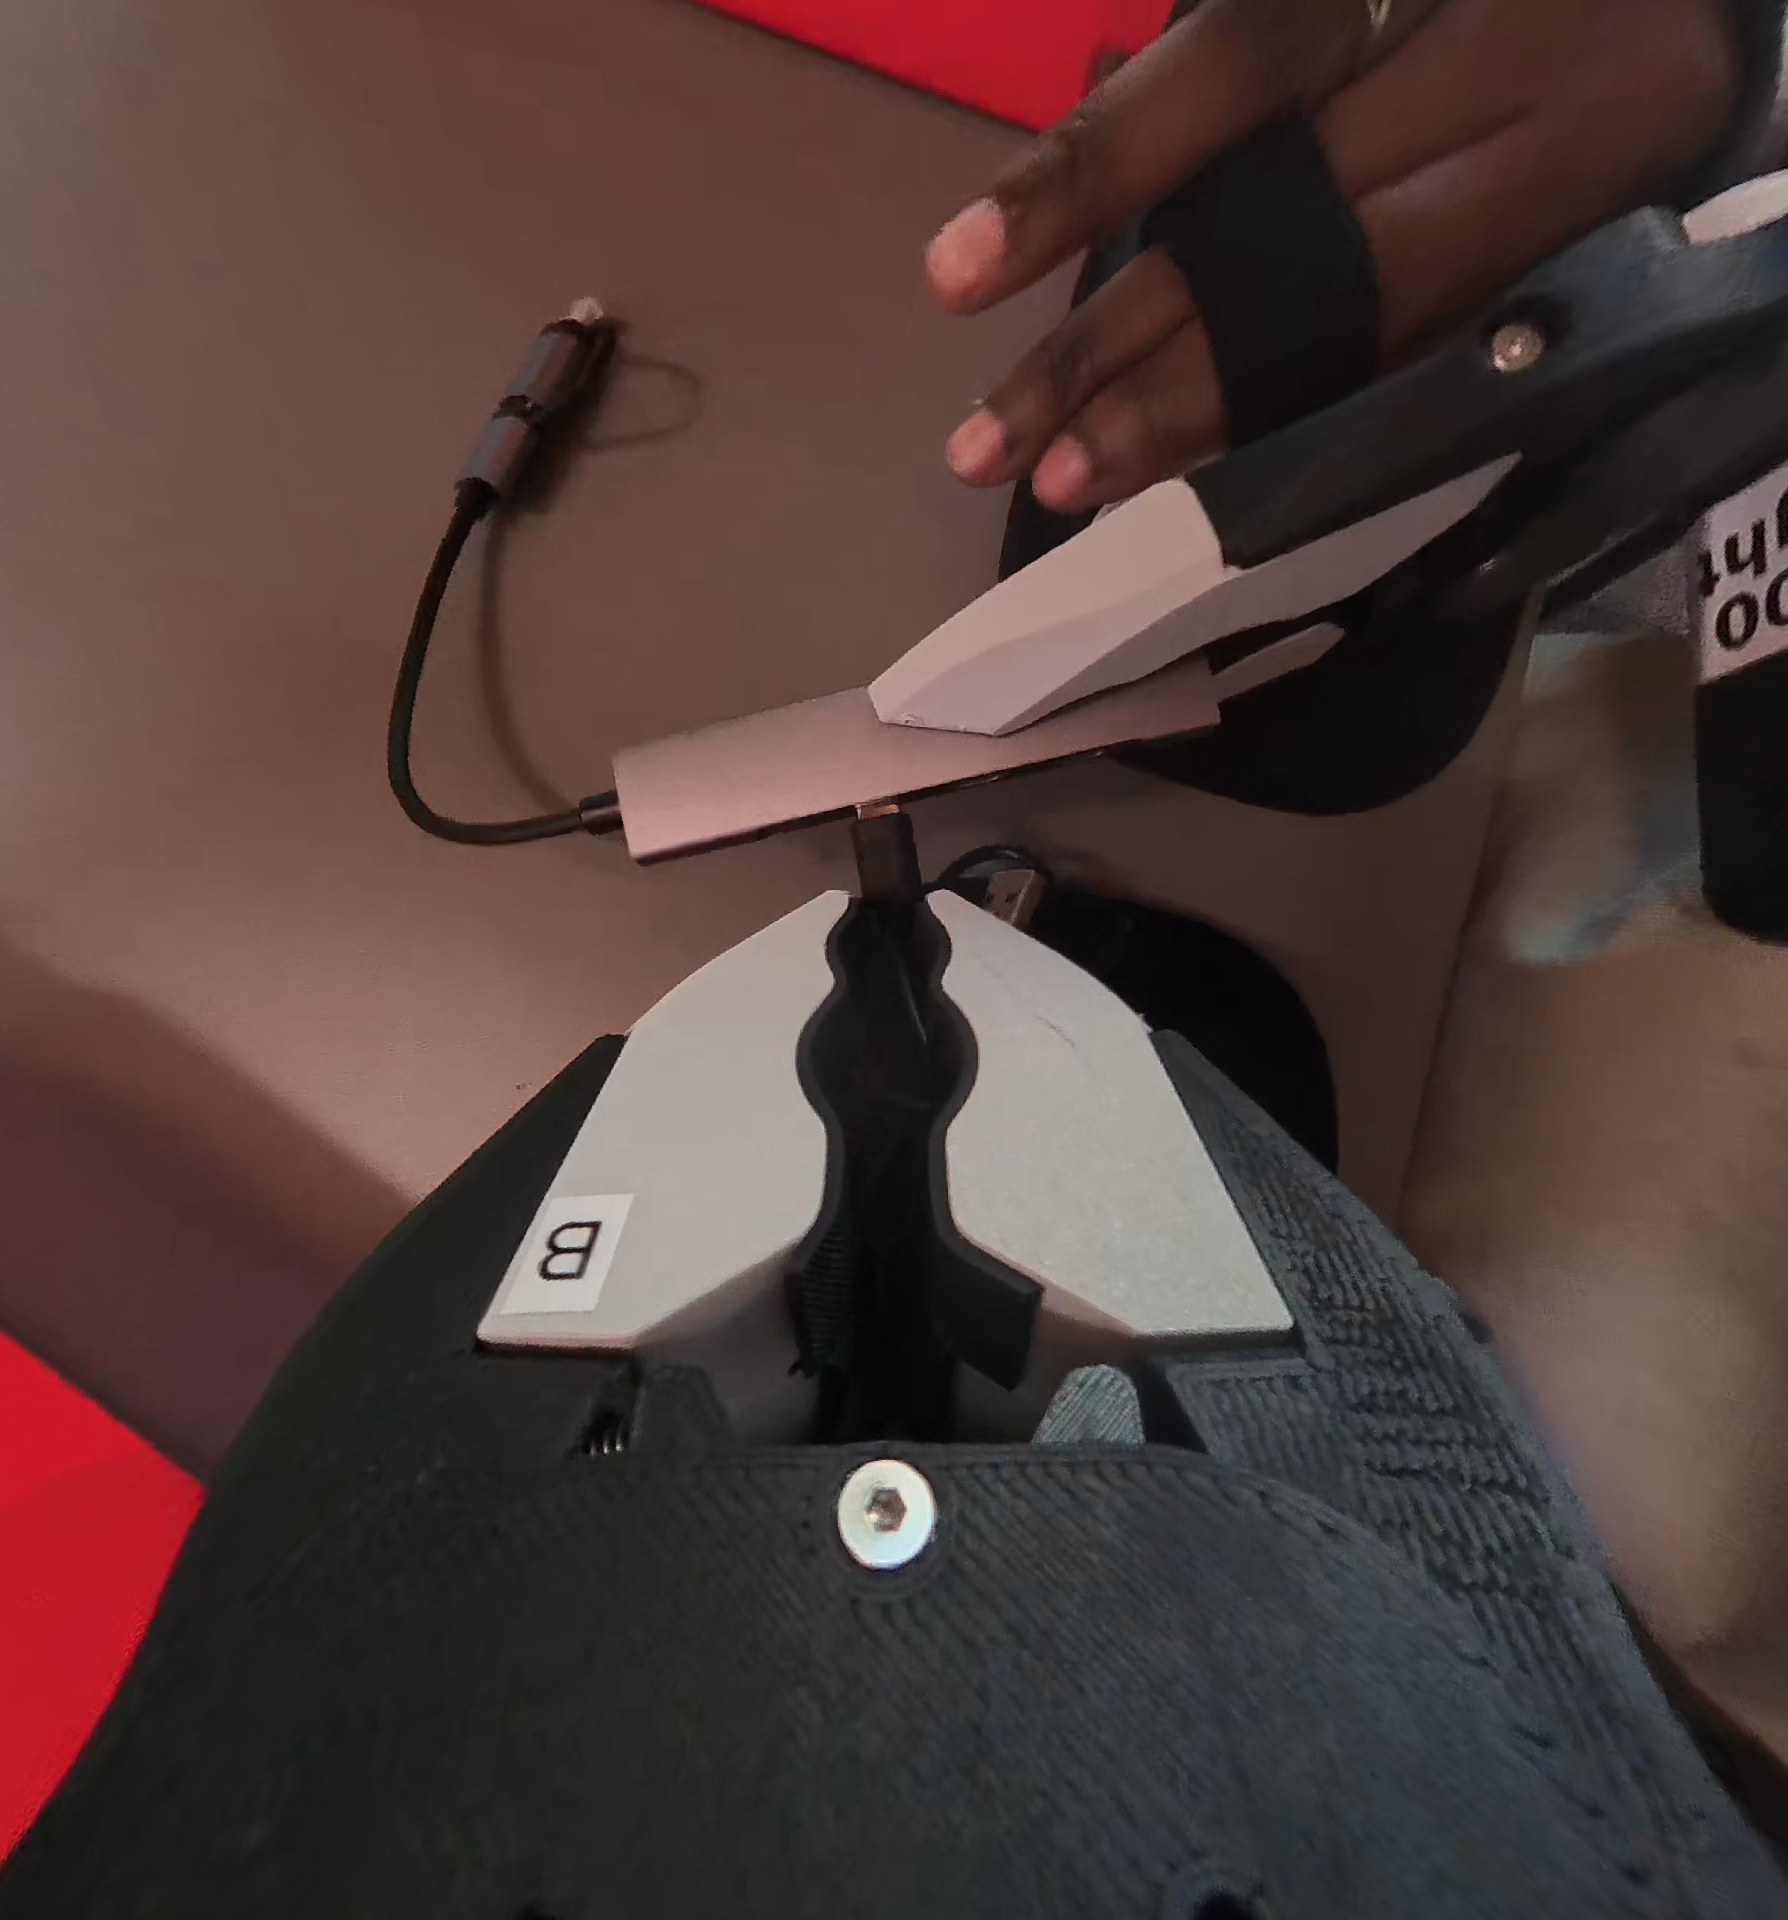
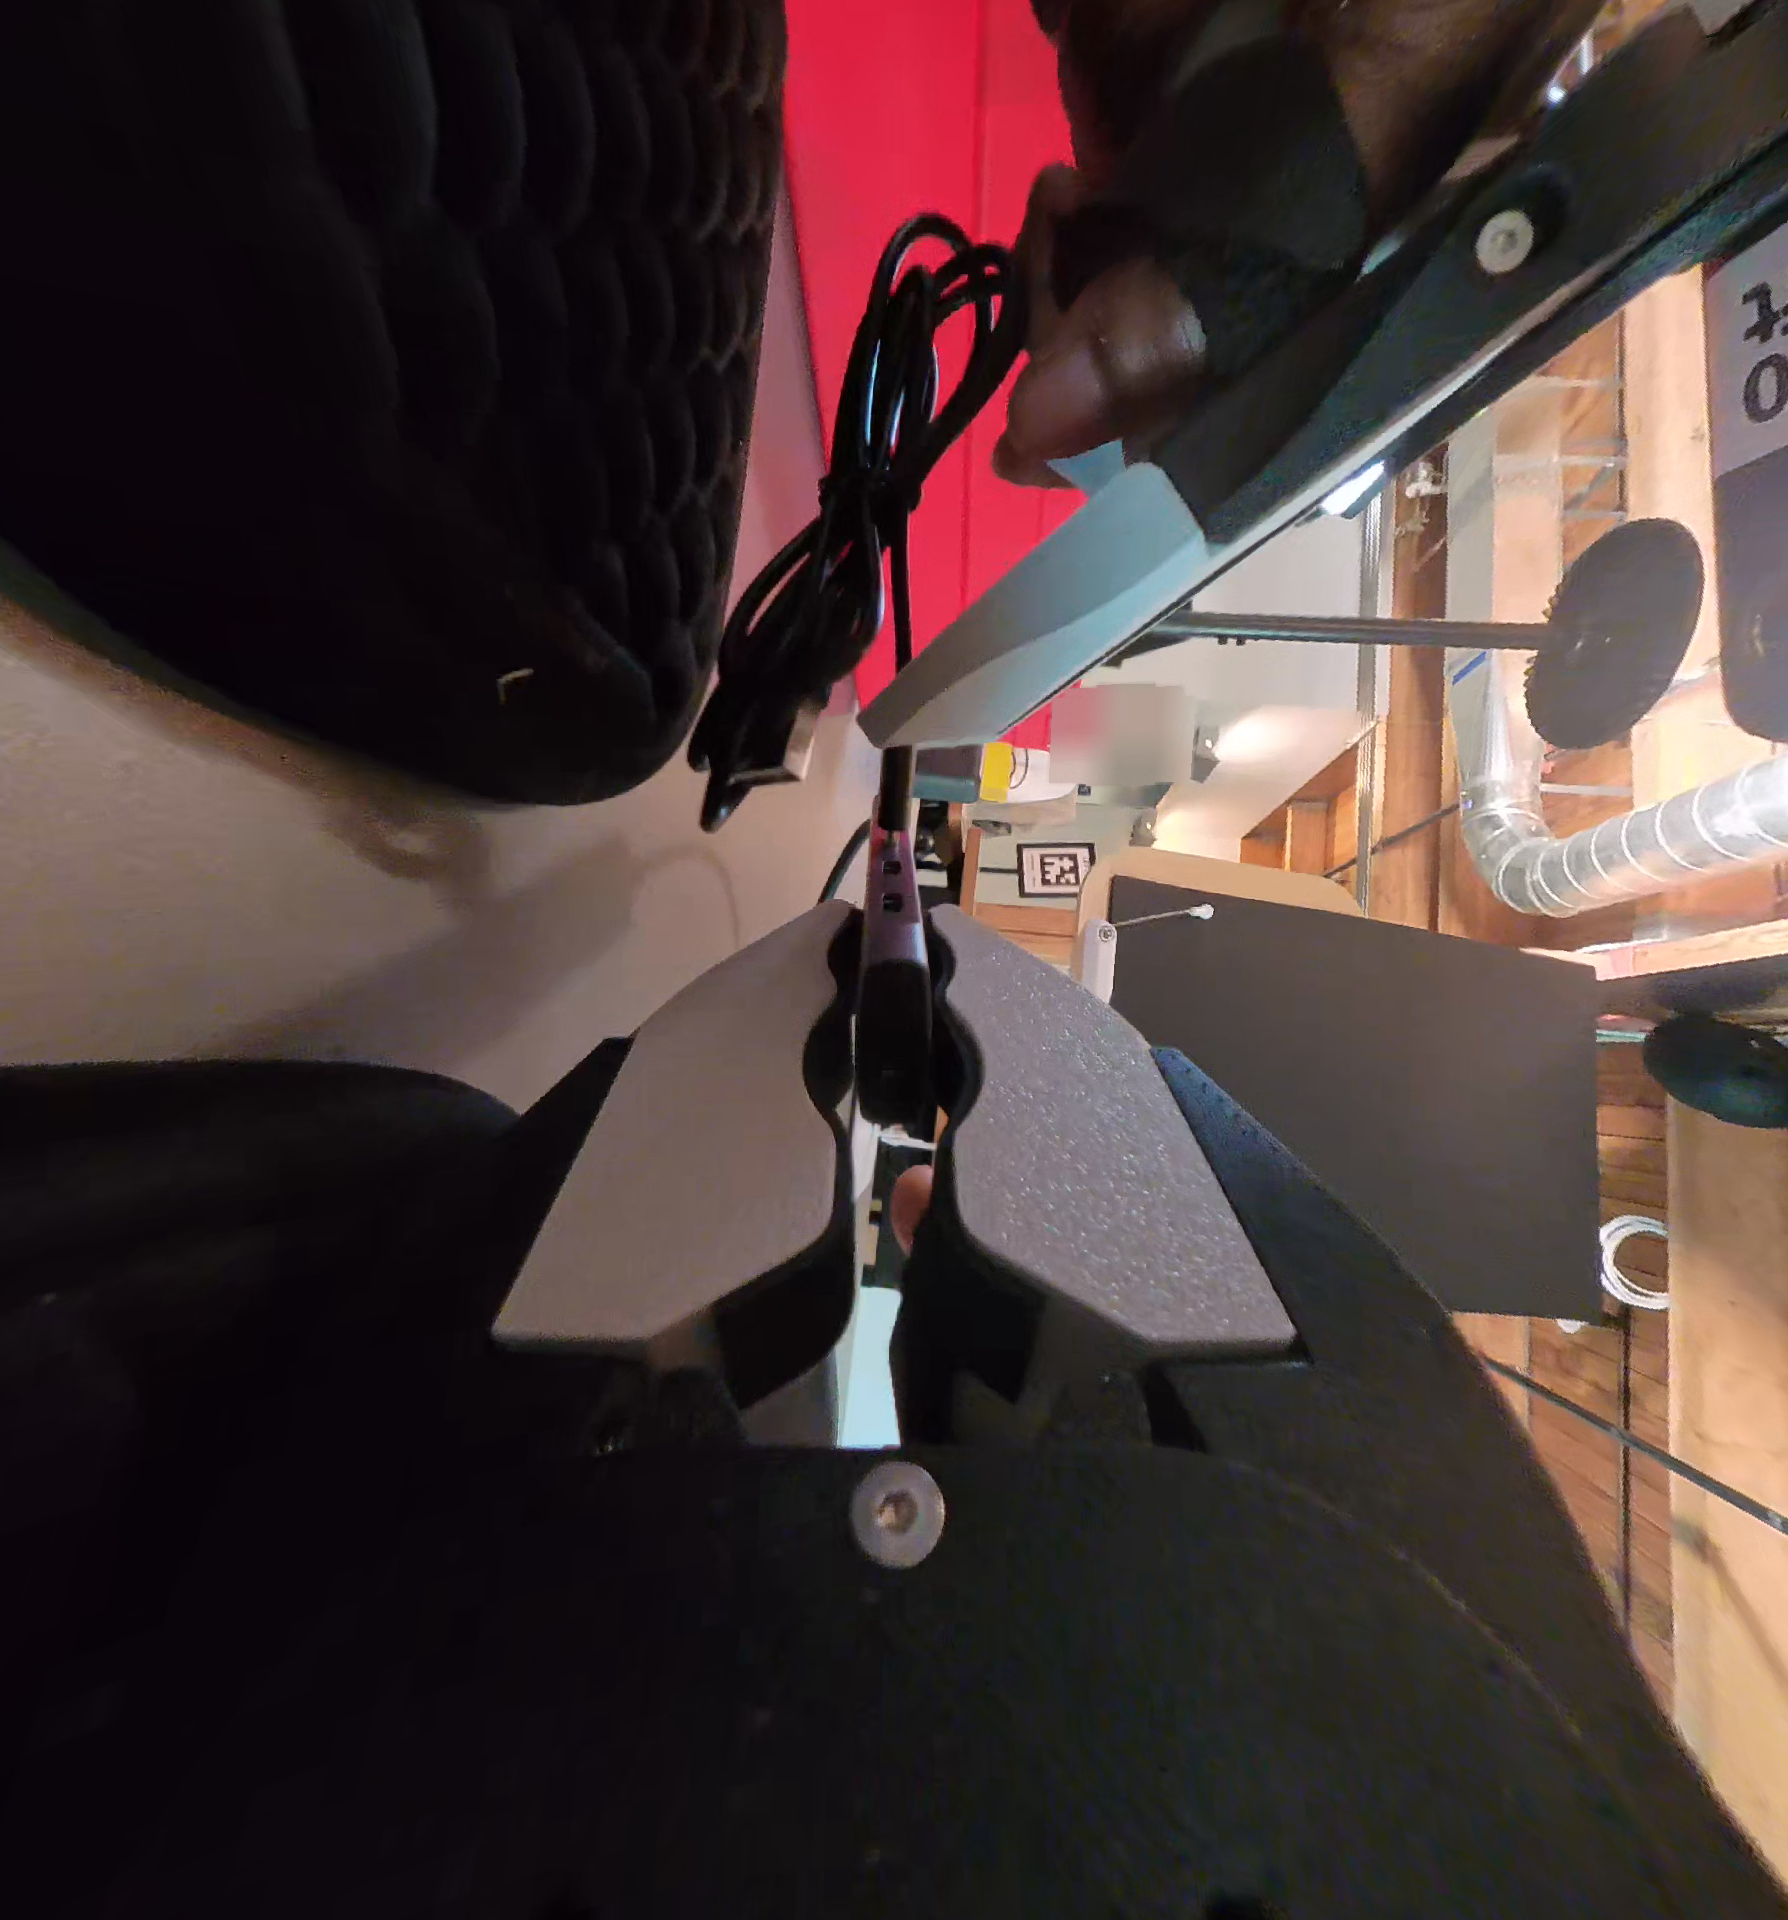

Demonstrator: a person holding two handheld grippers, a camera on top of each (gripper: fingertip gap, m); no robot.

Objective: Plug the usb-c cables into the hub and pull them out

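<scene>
A slim grey hub [image 1: 765,758] is held level at its right end by my right gripper [image 1: 973,727], which is shut on it. My left gripper [image 1: 885,904] is shut on a black usb-c cable plug [image 1: 882,852]. The plug's tip meets a port in the hub's near side edge, with a short bit of metal showing. In the right wrist view my right gripper [image 2: 892,920] clamps the hub [image 2: 890,894] edge-on. There the left gripper [image 2: 869,732] comes in from the upper right, with the plug [image 2: 895,790] below it.
The hub's own short lead [image 1: 402,707] curves left to a dark adapter [image 1: 537,405] lying on the brown table [image 1: 246,312]. The cable's loose coil [image 2: 869,468] and usb-a plug [image 2: 796,743] hang beside a large black rounded object [image 2: 350,364]. A person's hand [image 1: 1129,312] holds the right gripper. Only a small space, under 4 cm, lies between the two pairs of fingers.
</scene>
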